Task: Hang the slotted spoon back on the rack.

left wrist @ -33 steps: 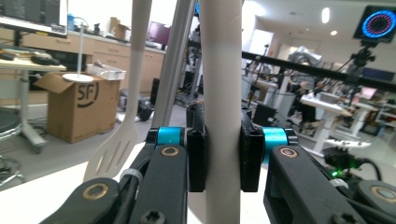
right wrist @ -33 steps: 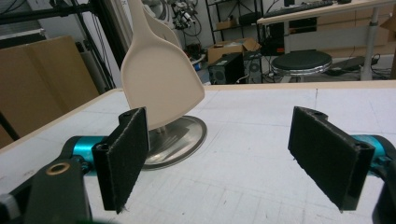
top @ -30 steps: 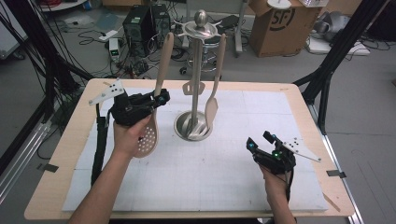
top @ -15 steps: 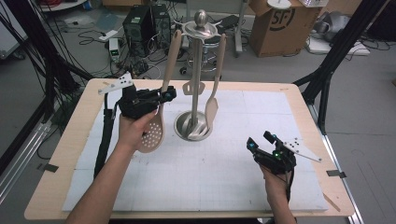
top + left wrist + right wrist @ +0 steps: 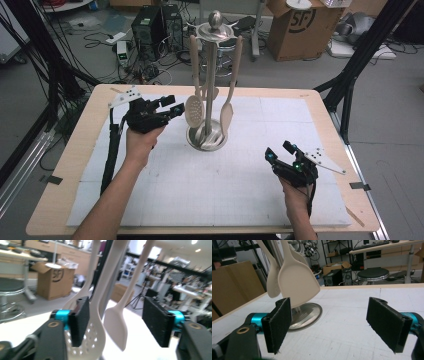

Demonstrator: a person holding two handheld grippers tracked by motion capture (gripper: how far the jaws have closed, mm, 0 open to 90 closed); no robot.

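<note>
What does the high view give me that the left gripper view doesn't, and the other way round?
High view: the whole utensil stand with its ball top and round base, both hands, and the right gripper resting open on the mat.

Left gripper view: the left gripper, its jaws just opened, wide either side of the slotted spoon, pads off it.

Both: the slotted spoon and the spatula hanging on the stand.

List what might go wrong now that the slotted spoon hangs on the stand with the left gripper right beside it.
1. The left gripper has just been opening its jaws, and in the left gripper view the slotted spoon sits between them beside one pad; drawing back askew may snag it and unhook it.
2. The spoon hangs close to the spatula; a swing may knock both.
3. A sideways bump may tip the stand.
</note>
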